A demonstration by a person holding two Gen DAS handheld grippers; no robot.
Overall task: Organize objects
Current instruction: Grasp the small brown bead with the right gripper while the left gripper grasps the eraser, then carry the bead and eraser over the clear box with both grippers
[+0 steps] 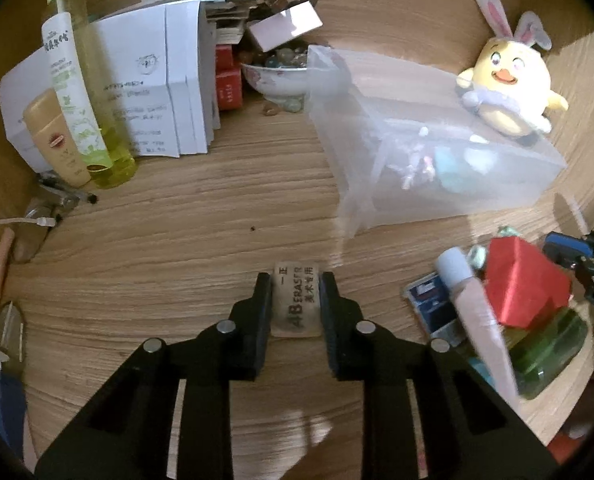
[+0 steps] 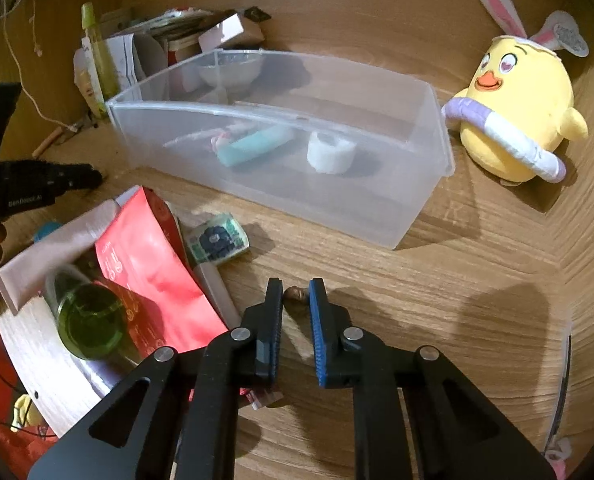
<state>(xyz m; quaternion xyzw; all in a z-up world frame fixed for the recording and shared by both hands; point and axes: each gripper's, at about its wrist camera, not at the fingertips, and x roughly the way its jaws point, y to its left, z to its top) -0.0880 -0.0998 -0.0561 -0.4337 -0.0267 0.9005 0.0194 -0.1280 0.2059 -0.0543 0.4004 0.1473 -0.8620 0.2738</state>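
Left hand-held gripper (image 1: 296, 300), nearest, is clamped on a tan eraser (image 1: 297, 304) printed "AB ERASER", resting on the wooden counter (image 1: 177, 240). Right hand-held gripper (image 2: 296, 294), jaws nearly together, pinches a small brown object (image 2: 295, 293), too small to identify, at its tips on the counter. Beyond lie a red packet (image 2: 149, 272) and green bottle (image 2: 89, 324), then a clear plastic bin (image 2: 417, 208). Farthest sits a yellow chick plush (image 2: 513, 120).

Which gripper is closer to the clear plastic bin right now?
Neither clearly. The left gripper, clamped on the eraser, and the right gripper, pinching a small brown object, both sit just short of the clear bin.
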